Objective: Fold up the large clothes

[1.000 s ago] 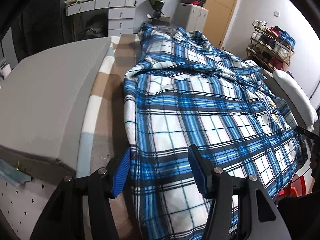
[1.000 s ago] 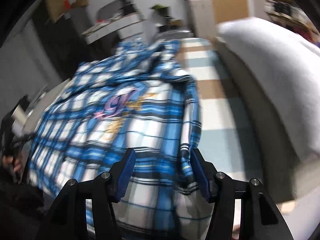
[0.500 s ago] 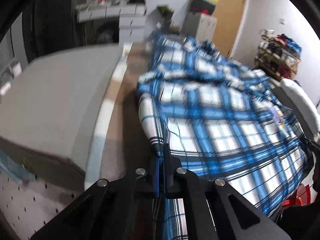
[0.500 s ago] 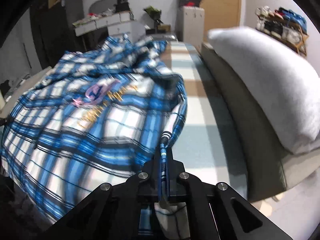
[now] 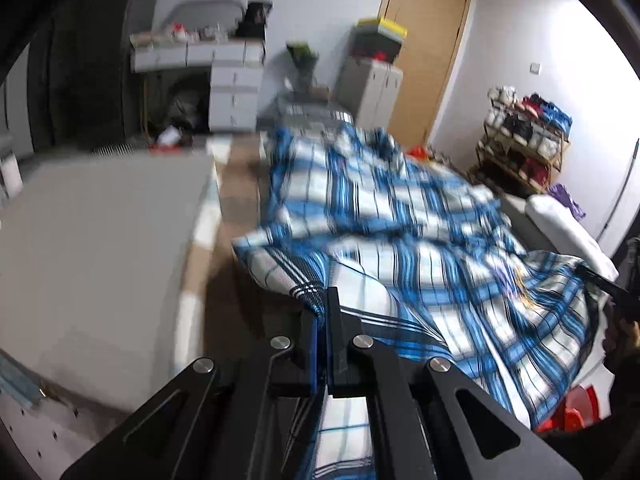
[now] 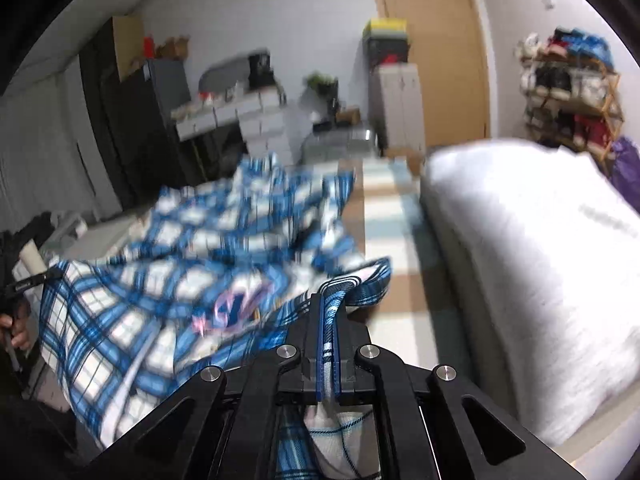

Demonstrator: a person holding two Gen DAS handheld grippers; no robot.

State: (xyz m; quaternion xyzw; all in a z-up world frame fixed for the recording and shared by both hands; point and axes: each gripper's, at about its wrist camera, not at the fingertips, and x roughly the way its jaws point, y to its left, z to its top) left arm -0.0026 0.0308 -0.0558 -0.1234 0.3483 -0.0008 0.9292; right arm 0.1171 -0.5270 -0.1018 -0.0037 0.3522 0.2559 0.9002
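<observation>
A large blue and white plaid shirt [image 5: 400, 220] lies spread along the bed, blurred with motion. My left gripper [image 5: 326, 308] is shut on its near left corner, and the hem there is lifted off the bed. In the right wrist view the same shirt [image 6: 180, 240] shows a pink and purple logo. My right gripper [image 6: 328, 312] pinches the near right corner; its jaws are opening very slightly, with the hem still pressed between the pads. Both corners hang raised, and cloth drapes down below each gripper.
The bed has a striped tan, white and pale blue cover [image 5: 236, 184]. A big grey cushion [image 5: 100, 240] lies to the left and a white pillow [image 6: 520, 260] to the right. Drawers, a cabinet, a wooden door and a shoe rack [image 5: 524, 140] stand beyond.
Both grippers, open around the shirt's near corners a second ago, have shut on the hem. Since then both have risen, pulling the near edge of the shirt up off the bed.
</observation>
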